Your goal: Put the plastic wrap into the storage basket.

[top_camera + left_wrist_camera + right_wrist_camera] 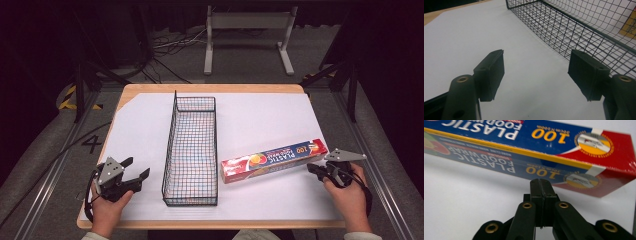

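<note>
- Plastic food wrap box (274, 160), long, blue and red cardboard, is lying flat on the right half of the bench, angled so its red end points toward the right claw.
- Bench-wise it's a light wooden bench (210, 88) with a big white paper sheet (260, 117) over most of the top.
- Long black wire mesh basket (191, 150) sits in the middle, running front to back, just left of the box and not touching it.
- Left claw (135, 170) is down at the near left, held in a hand, jaws spread wide with nothing between them, pointing toward the basket's side.
- Right claw (315, 170) is at the near right, jaws pressed together, tips just short of the box's red end.
</note>
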A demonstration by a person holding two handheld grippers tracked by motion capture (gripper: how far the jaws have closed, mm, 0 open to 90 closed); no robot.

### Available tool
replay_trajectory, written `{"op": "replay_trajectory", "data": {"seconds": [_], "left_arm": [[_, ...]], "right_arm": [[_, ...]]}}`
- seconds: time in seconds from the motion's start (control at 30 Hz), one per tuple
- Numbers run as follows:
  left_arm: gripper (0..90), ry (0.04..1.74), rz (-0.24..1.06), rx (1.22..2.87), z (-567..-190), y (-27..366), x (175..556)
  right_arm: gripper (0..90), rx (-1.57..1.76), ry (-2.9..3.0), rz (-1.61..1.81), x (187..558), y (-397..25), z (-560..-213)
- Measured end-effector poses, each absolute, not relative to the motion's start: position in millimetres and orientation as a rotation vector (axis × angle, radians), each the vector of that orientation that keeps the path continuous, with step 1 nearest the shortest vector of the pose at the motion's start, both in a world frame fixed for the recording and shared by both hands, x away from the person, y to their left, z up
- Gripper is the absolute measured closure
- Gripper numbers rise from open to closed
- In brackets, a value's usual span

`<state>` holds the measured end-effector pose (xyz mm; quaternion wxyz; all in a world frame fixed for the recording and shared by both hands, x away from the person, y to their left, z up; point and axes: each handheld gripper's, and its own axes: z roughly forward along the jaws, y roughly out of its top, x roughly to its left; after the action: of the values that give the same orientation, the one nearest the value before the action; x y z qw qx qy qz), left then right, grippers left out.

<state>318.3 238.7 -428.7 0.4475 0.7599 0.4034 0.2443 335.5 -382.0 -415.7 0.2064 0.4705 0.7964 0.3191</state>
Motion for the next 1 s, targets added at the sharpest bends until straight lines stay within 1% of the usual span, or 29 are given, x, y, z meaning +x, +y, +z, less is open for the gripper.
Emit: {"op": "replay_trajectory", "data": {"seconds": [0.4, 0.6, 1.0], "left_arm": [[29.4, 0.997, 0.601, 1.892, -429.7, 237.6, 319.7], [29.4, 1.001, 0.601, 1.887, -429.3, 238.3, 318.9], [29.4, 1.003, 0.605, 1.884, -429.8, 239.7, 318.3]], "right_arm": [[90.0, 1.393, 2.237, 0.696, 358.5, -377.4, -417.0], [90.0, 1.4, 2.238, 0.664, 365.9, -375.0, -415.2], [90.0, 1.383, 2.232, 0.589, 406.4, -362.9, -411.3]]}}
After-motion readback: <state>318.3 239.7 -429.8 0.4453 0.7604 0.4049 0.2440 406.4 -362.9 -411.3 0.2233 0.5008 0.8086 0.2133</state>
